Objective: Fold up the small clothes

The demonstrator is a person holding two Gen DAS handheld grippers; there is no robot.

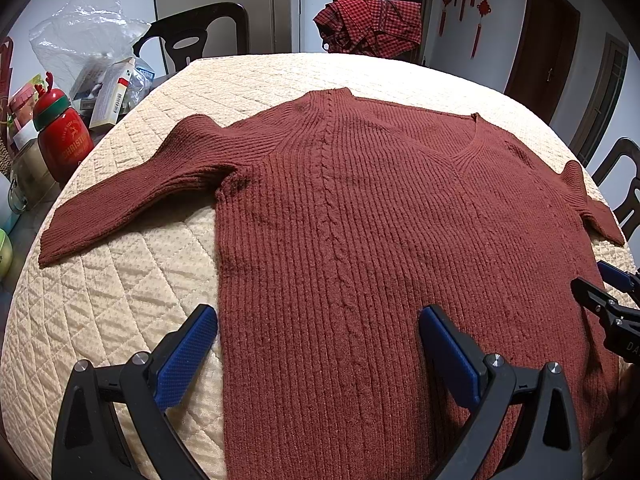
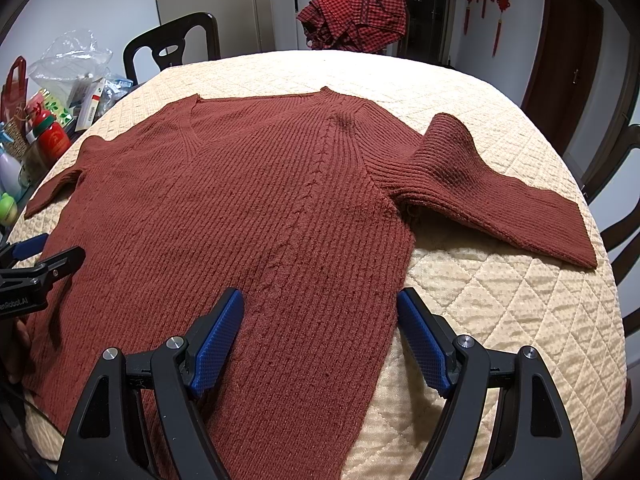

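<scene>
Left wrist view: one rust-brown knitted sweater [image 1: 360, 220] lies flat and unfolded across the middle of a cream quilted table [image 1: 120, 300], both sleeves spread out. The left gripper [image 1: 316, 344] sits at the bottom, fingers wide apart, straddling the sweater's left hem edge and holding nothing. One red checked garment [image 1: 370, 26] is draped at top centre.

Right wrist view: the right gripper [image 2: 320, 328], fingers also apart and holding nothing, straddles the right hem edge. Folding looks unstarted; every fold remains.
</scene>
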